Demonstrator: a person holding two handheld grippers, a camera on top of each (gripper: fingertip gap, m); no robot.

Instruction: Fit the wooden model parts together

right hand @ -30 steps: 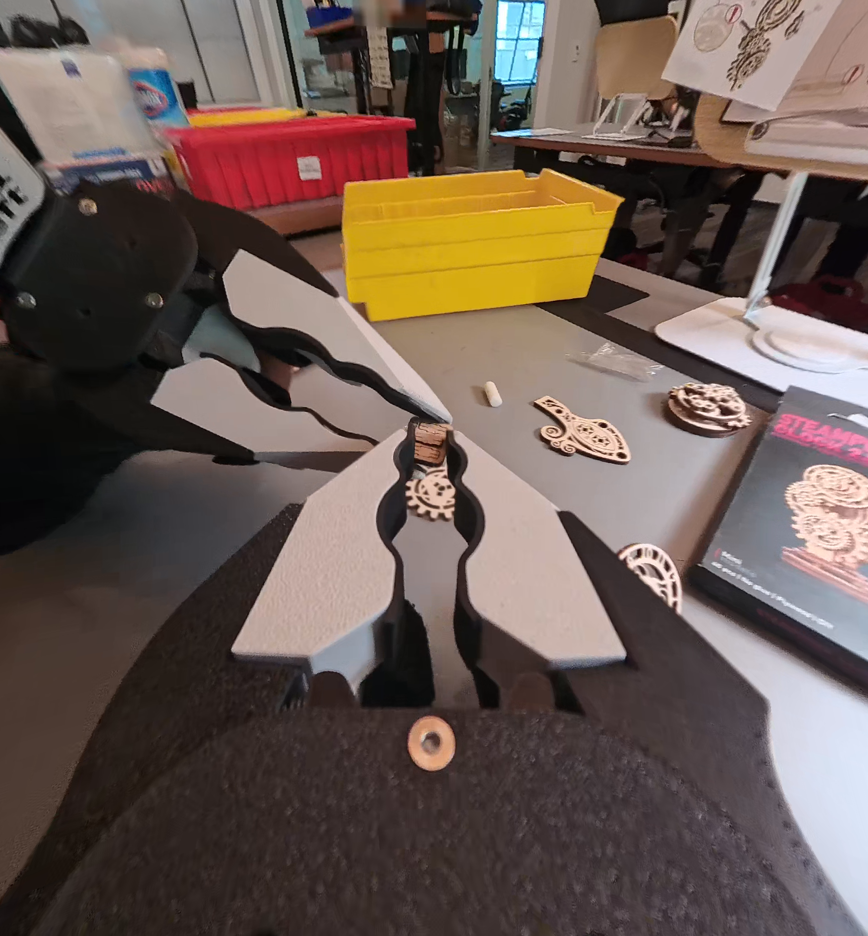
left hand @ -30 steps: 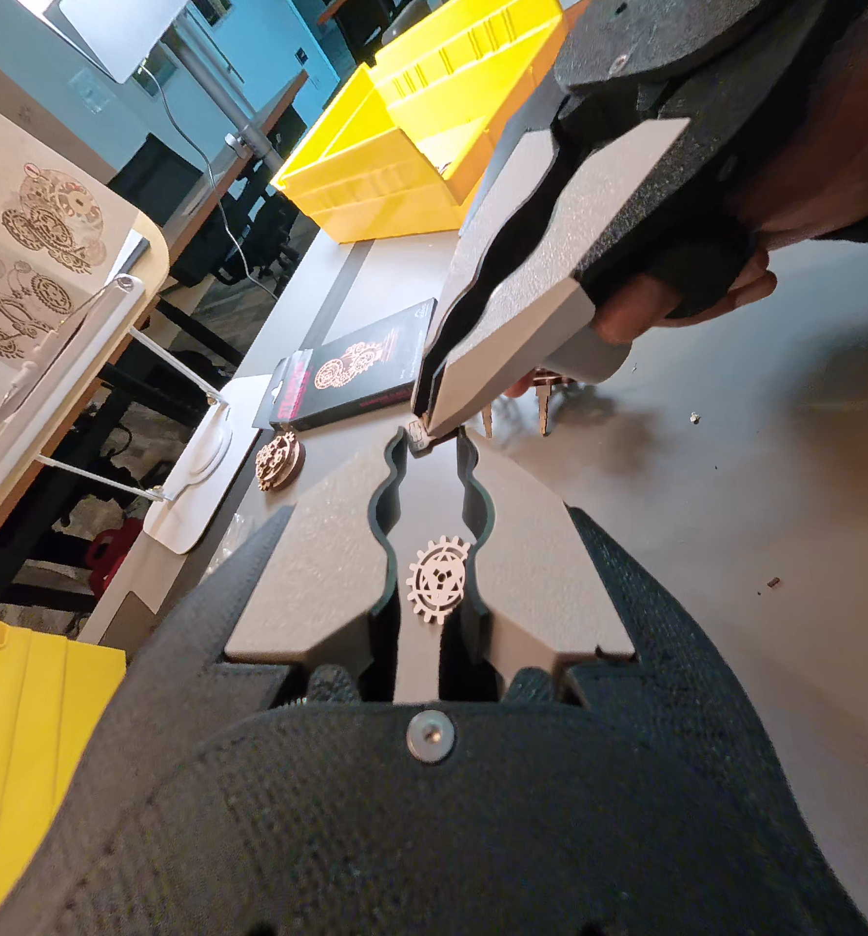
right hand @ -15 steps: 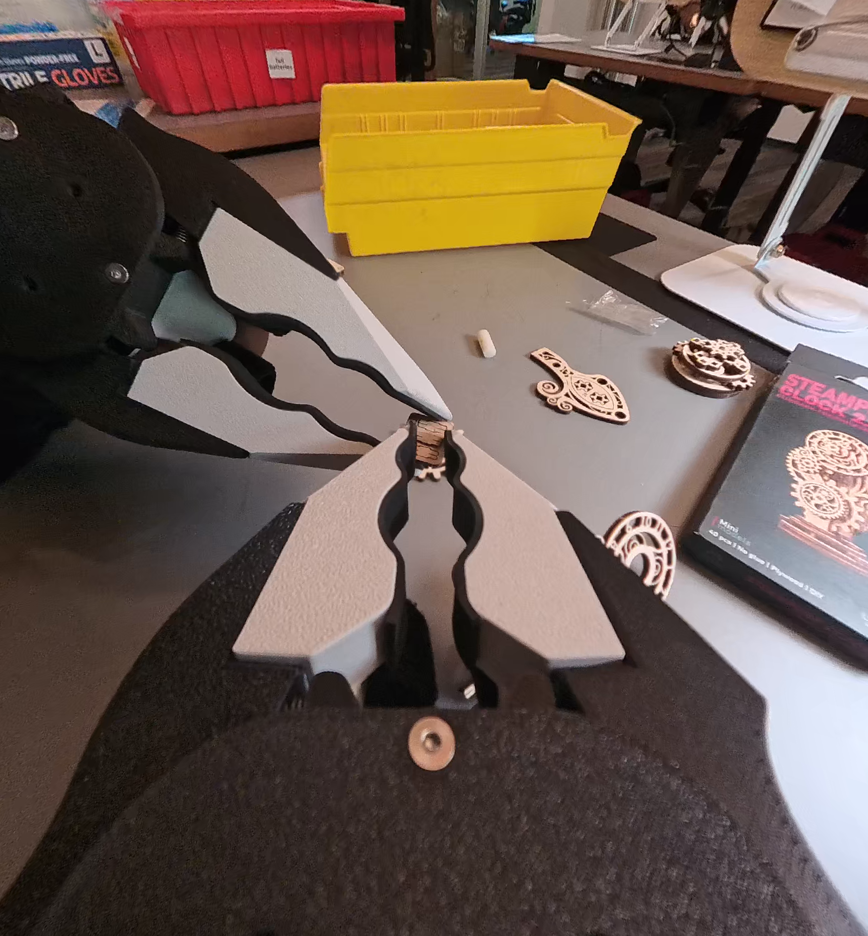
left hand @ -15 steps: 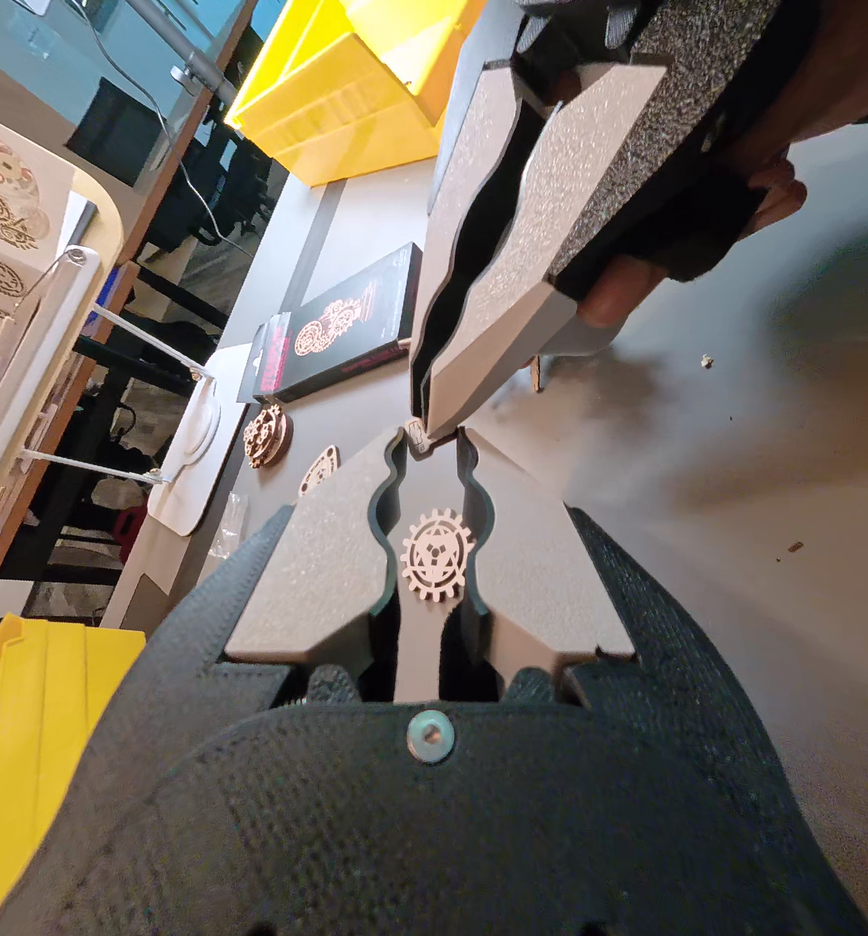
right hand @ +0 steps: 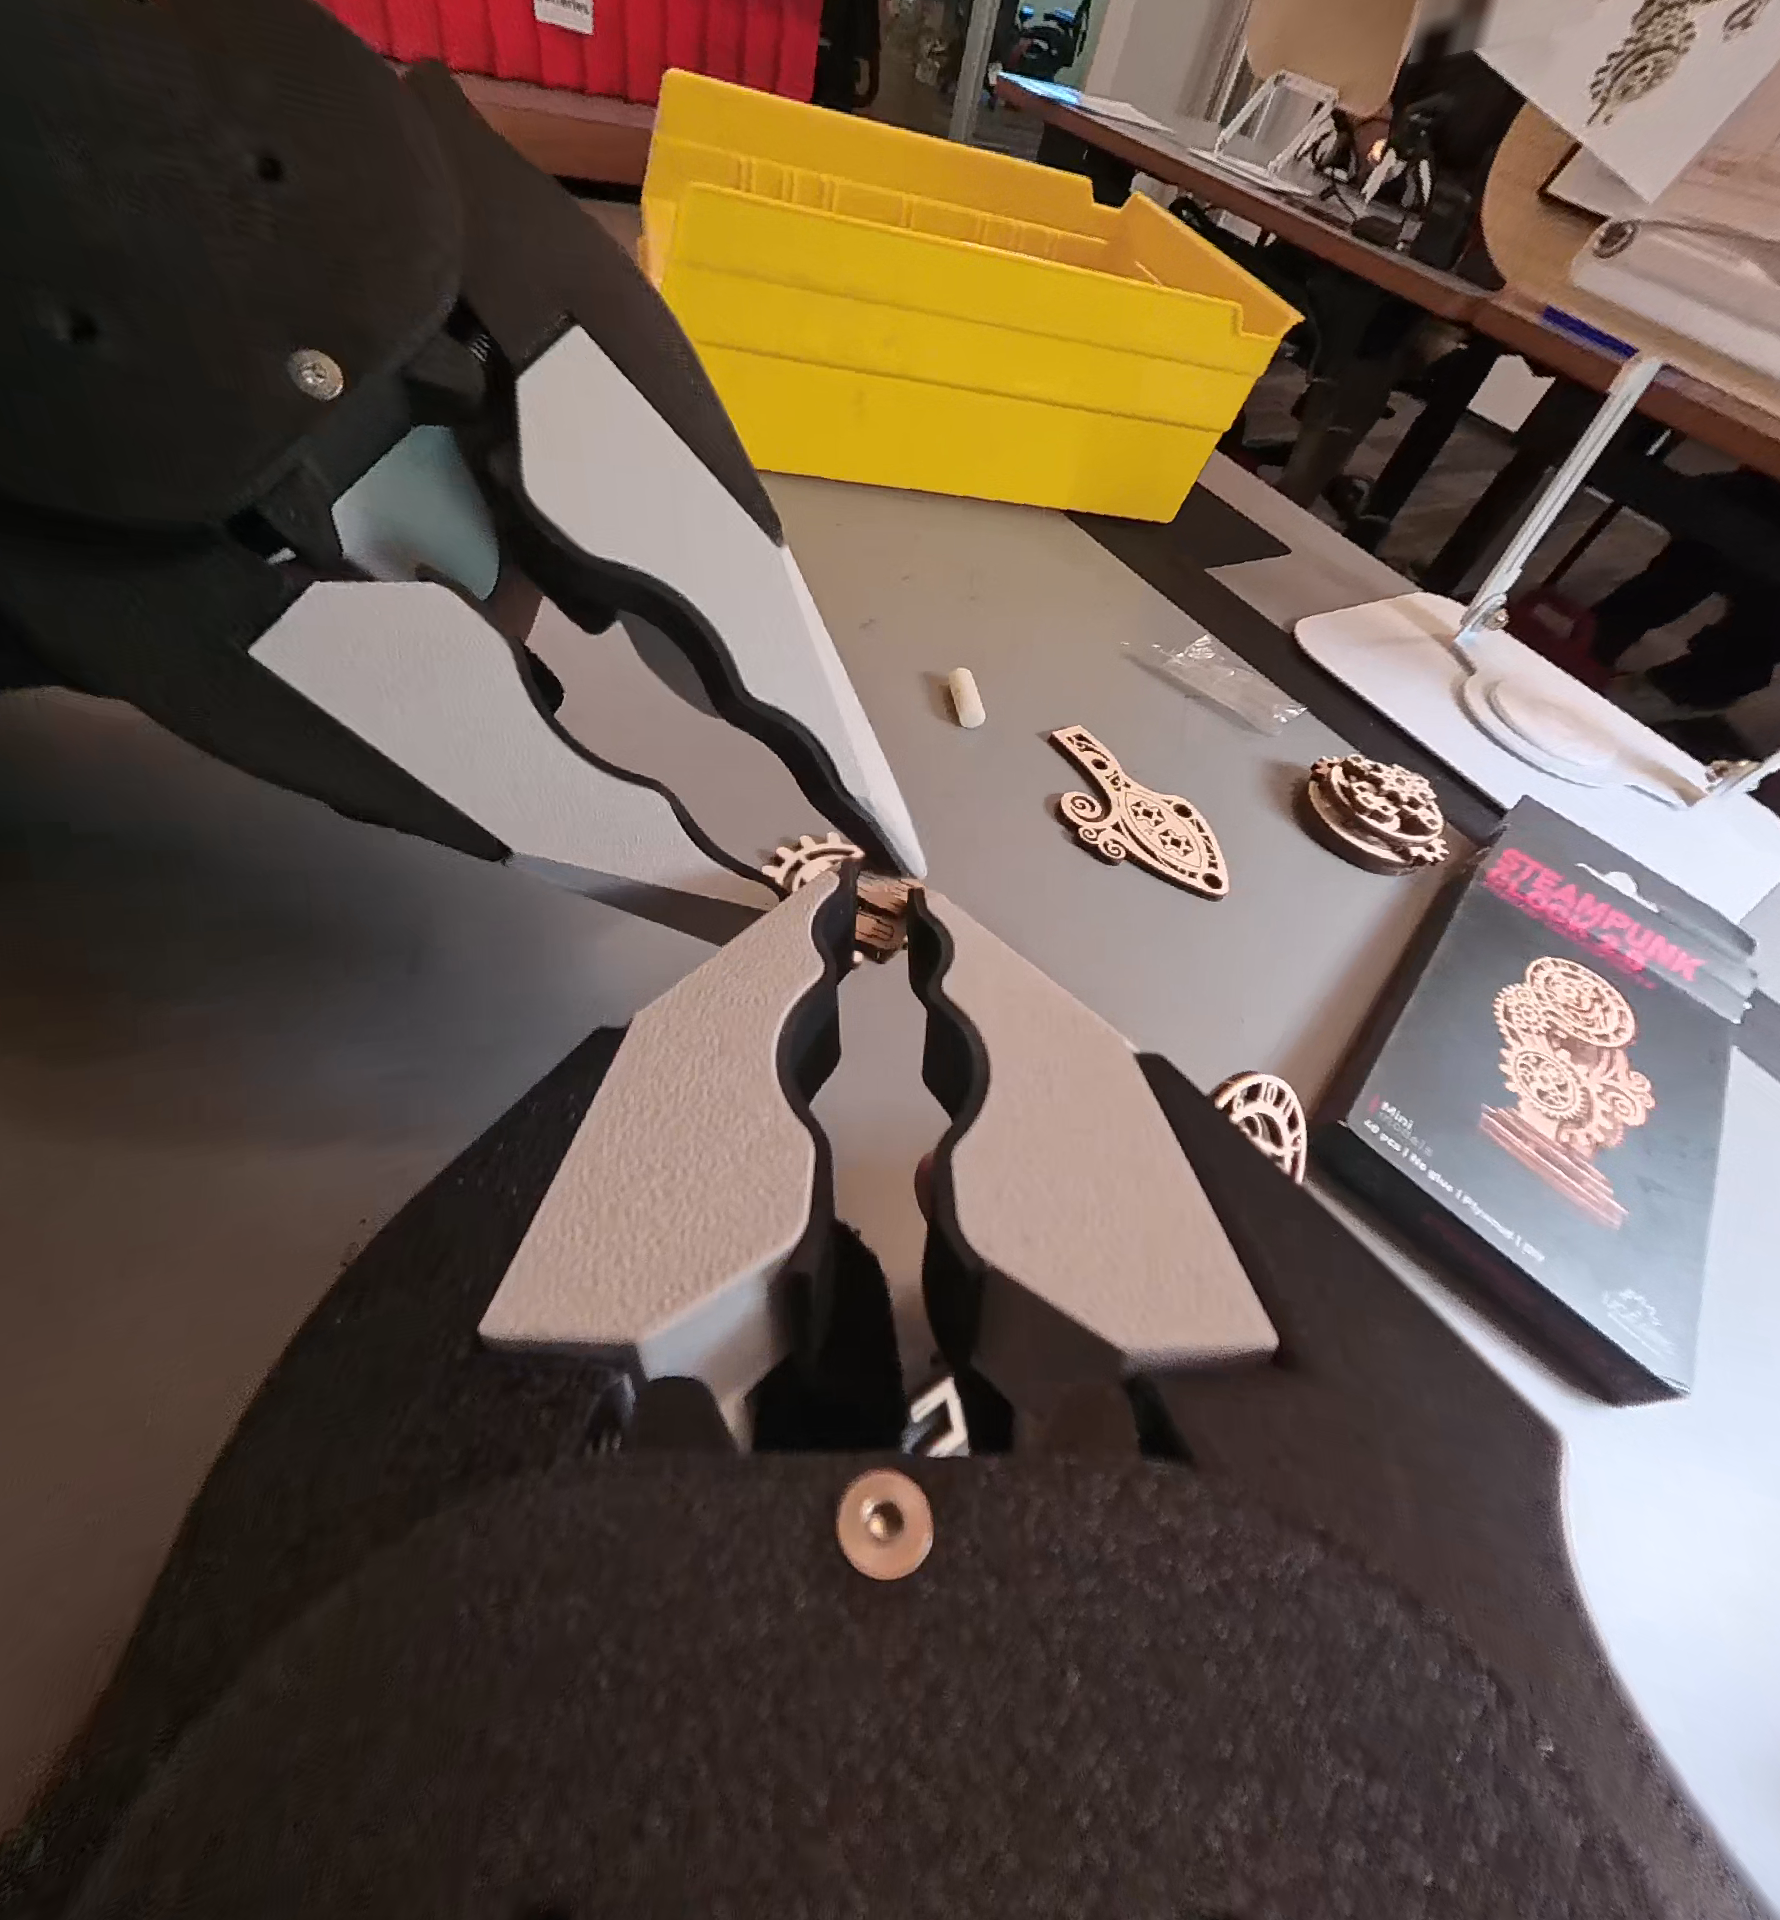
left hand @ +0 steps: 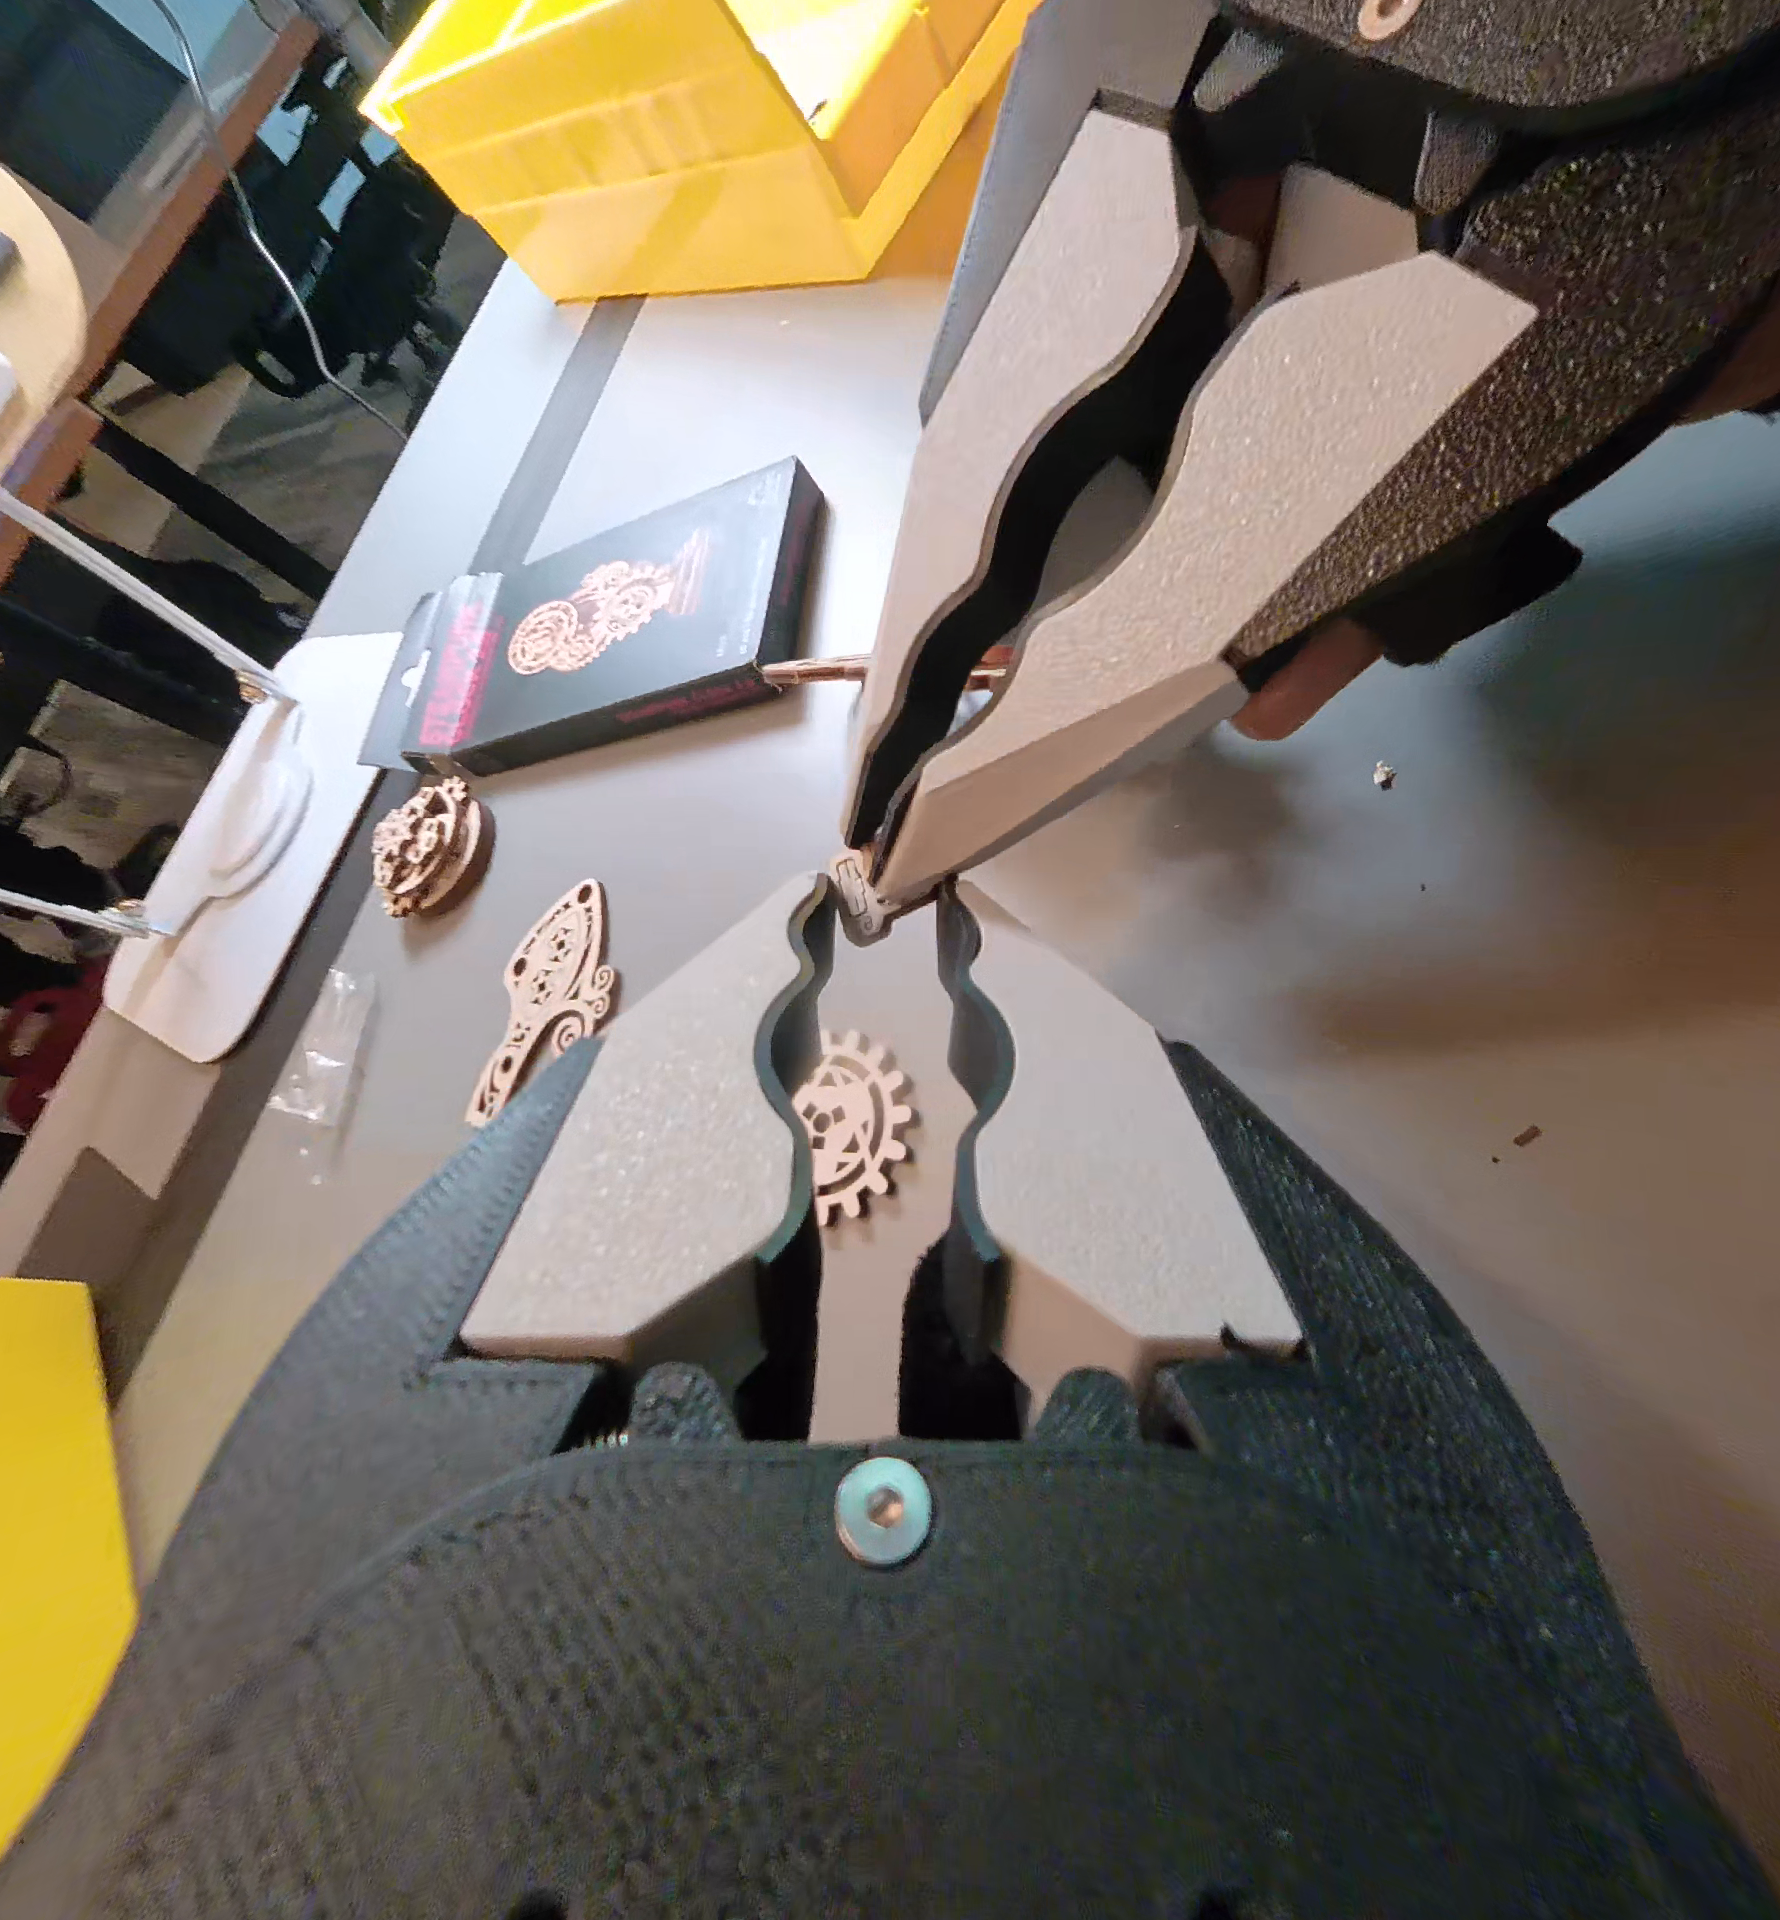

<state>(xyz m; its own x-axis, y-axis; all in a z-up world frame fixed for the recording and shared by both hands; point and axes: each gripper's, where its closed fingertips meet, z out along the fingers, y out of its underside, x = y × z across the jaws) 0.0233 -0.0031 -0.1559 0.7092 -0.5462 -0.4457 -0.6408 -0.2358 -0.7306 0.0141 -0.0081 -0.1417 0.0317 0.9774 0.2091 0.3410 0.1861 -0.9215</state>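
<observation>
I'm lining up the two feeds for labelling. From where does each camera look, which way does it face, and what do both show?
Left wrist view: sits on the left gripper, tilted down over the grey table; the right gripper and fingertips of a hand show.
Right wrist view: sits on the right gripper, facing the yellow bin; the left gripper shows.
Shared: gear, small wooden part, black box.
</observation>
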